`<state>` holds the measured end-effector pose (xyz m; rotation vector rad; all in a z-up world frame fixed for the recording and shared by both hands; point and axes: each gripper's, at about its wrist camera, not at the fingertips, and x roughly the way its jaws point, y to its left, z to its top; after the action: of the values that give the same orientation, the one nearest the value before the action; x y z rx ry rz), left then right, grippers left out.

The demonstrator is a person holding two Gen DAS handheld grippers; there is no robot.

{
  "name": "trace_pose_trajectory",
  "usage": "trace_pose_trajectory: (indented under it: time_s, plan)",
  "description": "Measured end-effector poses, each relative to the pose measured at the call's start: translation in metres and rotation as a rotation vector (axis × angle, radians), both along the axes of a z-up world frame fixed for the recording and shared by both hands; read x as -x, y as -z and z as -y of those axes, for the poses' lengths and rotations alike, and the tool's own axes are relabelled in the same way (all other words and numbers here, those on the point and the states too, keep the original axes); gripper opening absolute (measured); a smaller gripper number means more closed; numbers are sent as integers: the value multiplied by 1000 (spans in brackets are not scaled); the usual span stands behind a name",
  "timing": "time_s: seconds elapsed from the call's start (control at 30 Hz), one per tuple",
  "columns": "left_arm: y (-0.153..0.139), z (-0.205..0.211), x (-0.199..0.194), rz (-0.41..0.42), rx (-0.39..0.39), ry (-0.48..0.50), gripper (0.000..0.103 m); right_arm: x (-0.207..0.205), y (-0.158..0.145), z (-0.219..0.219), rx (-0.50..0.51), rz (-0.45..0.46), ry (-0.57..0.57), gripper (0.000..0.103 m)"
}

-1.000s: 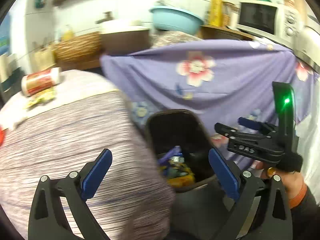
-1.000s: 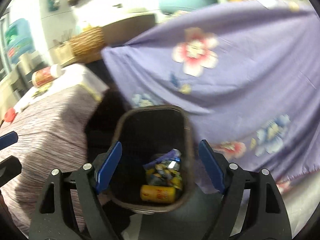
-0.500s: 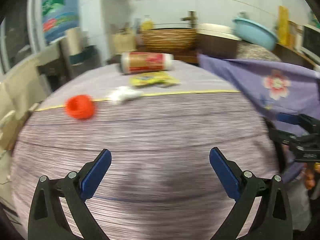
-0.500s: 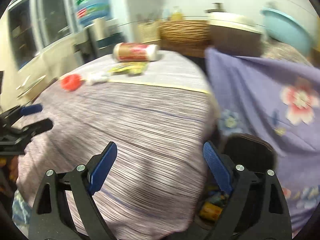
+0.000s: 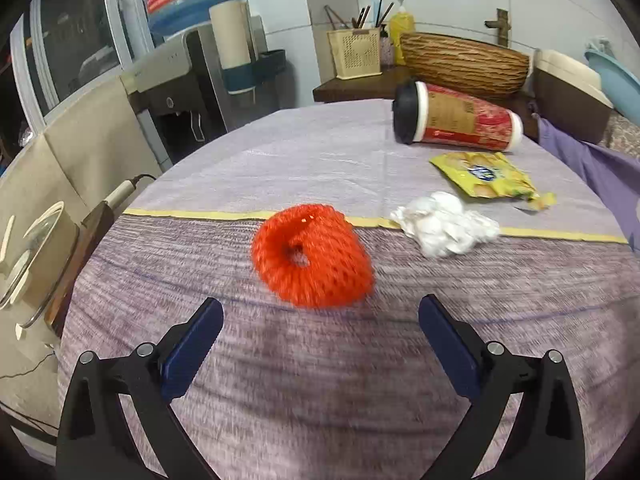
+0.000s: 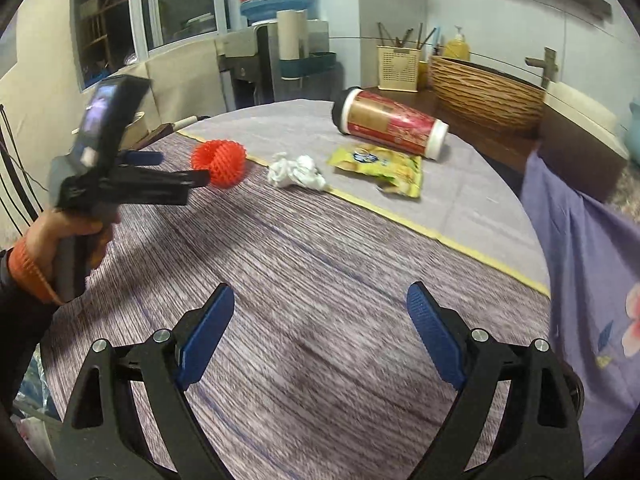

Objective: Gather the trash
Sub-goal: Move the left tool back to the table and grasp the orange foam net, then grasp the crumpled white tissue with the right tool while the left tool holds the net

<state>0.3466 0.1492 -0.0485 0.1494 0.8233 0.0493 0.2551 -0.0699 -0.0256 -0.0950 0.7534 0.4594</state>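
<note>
A red foam fruit net (image 5: 310, 256) lies on the striped tablecloth, just ahead of my open, empty left gripper (image 5: 320, 334). To its right lie a crumpled white tissue (image 5: 444, 226), a yellow snack wrapper (image 5: 486, 176) and a red paper cup with a black lid (image 5: 456, 124) on its side. In the right wrist view the net (image 6: 219, 163), tissue (image 6: 296, 172), wrapper (image 6: 380, 164) and cup (image 6: 390, 124) lie far ahead. My right gripper (image 6: 320, 326) is open and empty over the cloth. The left gripper (image 6: 168, 174) shows there, close to the net.
A purple floral cloth (image 6: 588, 288) hangs at the right edge of the table. A woven basket (image 5: 464, 64) and a utensil holder (image 5: 354, 54) stand on the counter behind. A water dispenser (image 5: 192, 76) stands at the back left. The table edge (image 5: 76, 264) drops off at left.
Both grippers have swung left from the black trash bin up over the table. The left gripper has closed in on the red net, which now looms large between its fingers.
</note>
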Motion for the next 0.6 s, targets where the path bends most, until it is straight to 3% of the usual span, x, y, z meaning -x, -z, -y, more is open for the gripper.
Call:
trace_pose_trajectory:
  time_s: [0.13,0.2,0.27,0.33,0.6]
  plan:
    - [13,-1,-31,-37,1,12,83,-13,0,-15,21,-3,-15,87]
    - [20,-2,-42,-53,-4,0,68,-18,3,-20,29,-8,-16,87]
    - [24,-5,-46,-67,27,3,44,-24,5,-25,32,-17,-17,87]
    - [22,-9,-42,-55,51,6,32,-31,7,-27,32,-28,-19,87]
    - [-8,-34,0,13,112,20,29,-64,12,-55,41,-52,-57,87]
